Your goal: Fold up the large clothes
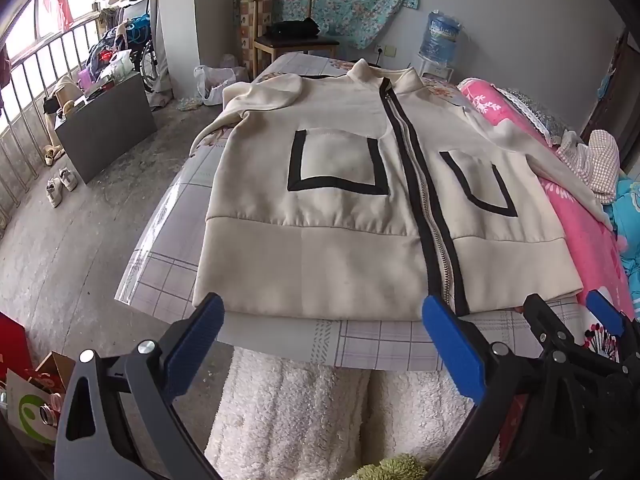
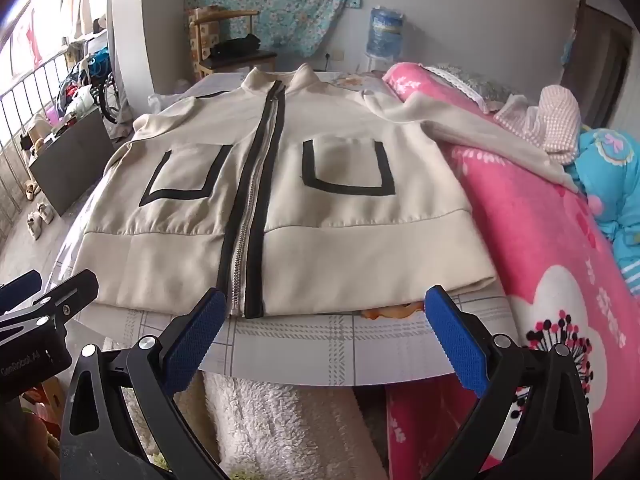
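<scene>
A cream zip-up jacket (image 1: 340, 216) (image 2: 320, 216) with black trim and two black-outlined pockets lies flat, front up, on a checked table top (image 1: 360, 340) (image 2: 320, 356), collar far, hem near. Its left sleeve drapes off the table's far left edge; its right sleeve (image 2: 480, 132) lies out over pink bedding. My left gripper (image 1: 324, 312) hovers open just short of the hem's left half, with nothing between its blue pads. My right gripper (image 2: 326, 306) stands open before the hem's right half, also holding nothing. It also shows in the left wrist view, as the right gripper (image 1: 568, 312).
A pink quilt (image 2: 560, 240) and blue bedding (image 2: 612, 184) crowd the right side. White fleece (image 1: 304, 412) hangs below the table's near edge. A wooden chair (image 1: 292, 36), a water jug (image 1: 442, 38), a grey cabinet (image 1: 108, 128) and shoes (image 1: 60, 188) stand on the floor at left.
</scene>
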### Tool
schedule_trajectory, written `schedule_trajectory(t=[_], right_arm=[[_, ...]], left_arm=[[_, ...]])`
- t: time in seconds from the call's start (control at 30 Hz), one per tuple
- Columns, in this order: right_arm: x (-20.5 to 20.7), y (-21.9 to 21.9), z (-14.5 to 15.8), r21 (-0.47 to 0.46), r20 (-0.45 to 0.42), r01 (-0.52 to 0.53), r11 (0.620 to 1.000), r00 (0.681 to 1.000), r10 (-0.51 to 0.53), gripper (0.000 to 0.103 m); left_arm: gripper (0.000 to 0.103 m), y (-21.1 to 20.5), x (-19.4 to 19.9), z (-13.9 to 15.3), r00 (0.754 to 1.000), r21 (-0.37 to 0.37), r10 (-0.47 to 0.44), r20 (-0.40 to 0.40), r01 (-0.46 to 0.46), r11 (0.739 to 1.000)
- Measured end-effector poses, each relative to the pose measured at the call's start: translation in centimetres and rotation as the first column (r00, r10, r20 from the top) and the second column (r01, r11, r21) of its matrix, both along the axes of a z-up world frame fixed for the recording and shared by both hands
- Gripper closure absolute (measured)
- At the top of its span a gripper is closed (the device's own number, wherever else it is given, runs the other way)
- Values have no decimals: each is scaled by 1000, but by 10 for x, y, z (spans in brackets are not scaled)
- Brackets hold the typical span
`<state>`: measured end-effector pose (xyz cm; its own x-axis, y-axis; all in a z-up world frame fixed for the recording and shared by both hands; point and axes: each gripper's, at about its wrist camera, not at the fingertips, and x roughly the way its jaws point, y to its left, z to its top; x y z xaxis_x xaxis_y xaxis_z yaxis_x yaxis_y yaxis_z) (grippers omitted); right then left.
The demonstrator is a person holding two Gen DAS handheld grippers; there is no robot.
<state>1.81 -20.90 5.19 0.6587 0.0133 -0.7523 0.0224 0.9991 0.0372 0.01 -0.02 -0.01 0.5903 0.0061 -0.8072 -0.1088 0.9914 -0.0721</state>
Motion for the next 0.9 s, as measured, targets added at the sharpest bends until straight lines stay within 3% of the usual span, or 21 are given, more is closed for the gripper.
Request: schedule_trajectory(t=[0.9], right_arm=[[-5,-2,2,-16,15,-50,999,999,51,7]], left_arm=[[5,0,0,3,1000,15,9,14,-10,1000]])
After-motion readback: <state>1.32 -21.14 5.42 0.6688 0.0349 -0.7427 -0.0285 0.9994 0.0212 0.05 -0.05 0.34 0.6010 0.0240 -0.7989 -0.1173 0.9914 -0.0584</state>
